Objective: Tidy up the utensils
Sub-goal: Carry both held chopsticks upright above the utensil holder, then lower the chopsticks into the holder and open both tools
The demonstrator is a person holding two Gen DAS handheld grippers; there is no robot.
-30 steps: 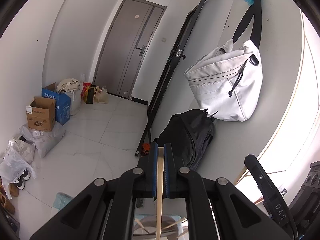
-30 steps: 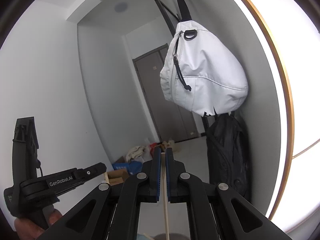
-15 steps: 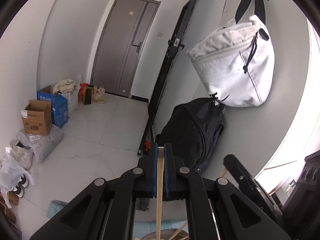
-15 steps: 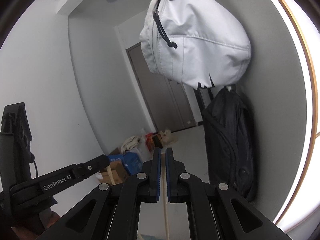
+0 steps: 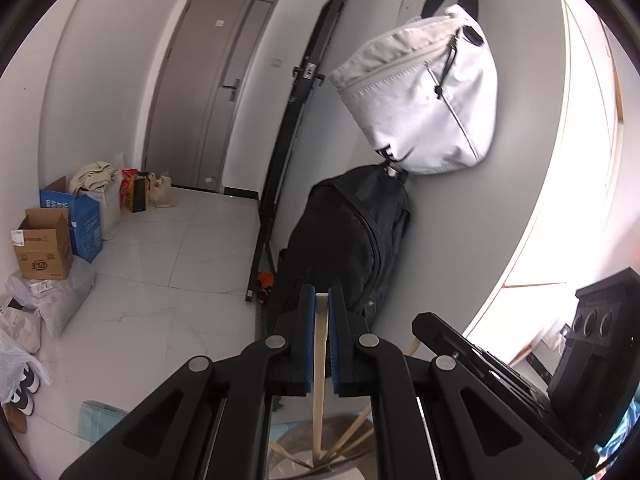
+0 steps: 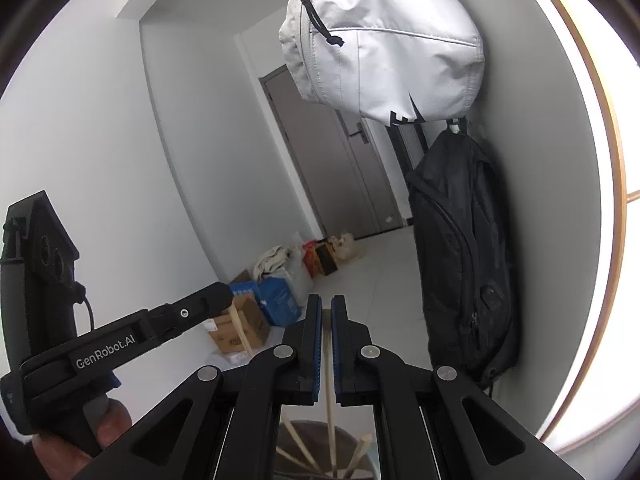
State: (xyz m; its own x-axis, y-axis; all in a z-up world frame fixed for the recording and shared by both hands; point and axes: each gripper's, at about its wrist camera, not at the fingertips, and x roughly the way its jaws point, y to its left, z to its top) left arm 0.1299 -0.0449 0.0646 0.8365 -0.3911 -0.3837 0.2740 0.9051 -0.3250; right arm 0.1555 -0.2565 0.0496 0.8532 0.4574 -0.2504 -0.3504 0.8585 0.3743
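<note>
In the left wrist view my left gripper (image 5: 322, 300) is shut on a pale wooden chopstick (image 5: 319, 364) that hangs straight down. Its lower end sits inside a round holder (image 5: 280, 454) with several other chopsticks leaning in it. My right gripper (image 5: 426, 322) shows at the lower right, close beside. In the right wrist view my right gripper (image 6: 326, 304) is shut on a second chopstick (image 6: 330, 404), which reaches down into the same holder (image 6: 294, 442). My left gripper (image 6: 222, 300) comes in from the left with its chopstick (image 6: 240, 330); a hand holds its grip.
A white bag (image 5: 420, 92) hangs on the wall above a black backpack (image 5: 352, 236). A black metal frame (image 5: 288, 140) leans beside them. Cardboard boxes (image 5: 42, 248), bags and shoes line the left wall. A grey door (image 5: 208, 92) stands at the far end.
Both grippers have sunk, each still clamped on its chopstick. The bags have risen in both views, and the holder with its chopsticks shows more at the bottom edge.
</note>
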